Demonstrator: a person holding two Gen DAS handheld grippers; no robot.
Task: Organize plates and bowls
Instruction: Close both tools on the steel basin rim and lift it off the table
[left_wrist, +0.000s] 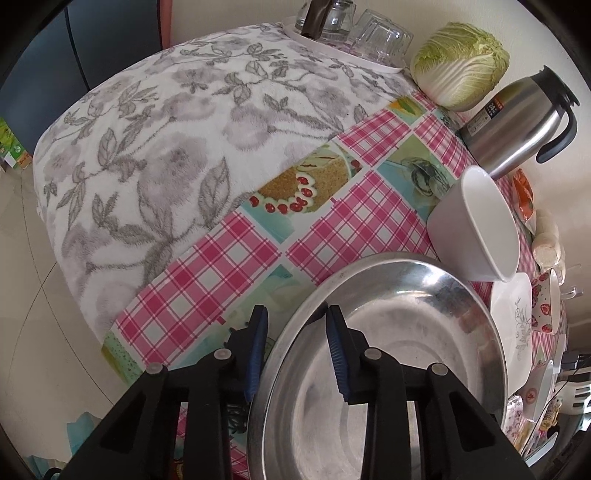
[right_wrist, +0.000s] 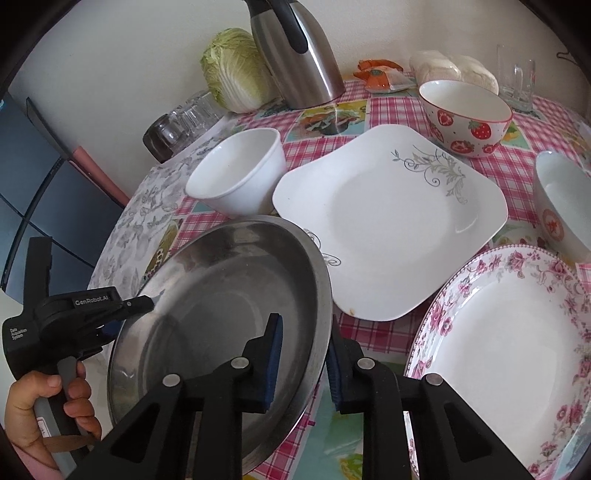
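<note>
Only the right wrist view shows the floral plate (right_wrist: 517, 350) beside the steel pan (right_wrist: 221, 295)

On the counter (right_wrist: 376, 105), the steel pan (right_wrist: 221, 295) sat before the plain bowl (right_wrist: 240, 173), the square plate (right_wrist: 388, 221) to its right, the kettle (right_wrist: 295, 51) behind.

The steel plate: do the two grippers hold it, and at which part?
Yes. The left gripper and the right gripper both clamp the rim of the steel plate, on opposite sides, one finger inside and one outside.
</note>
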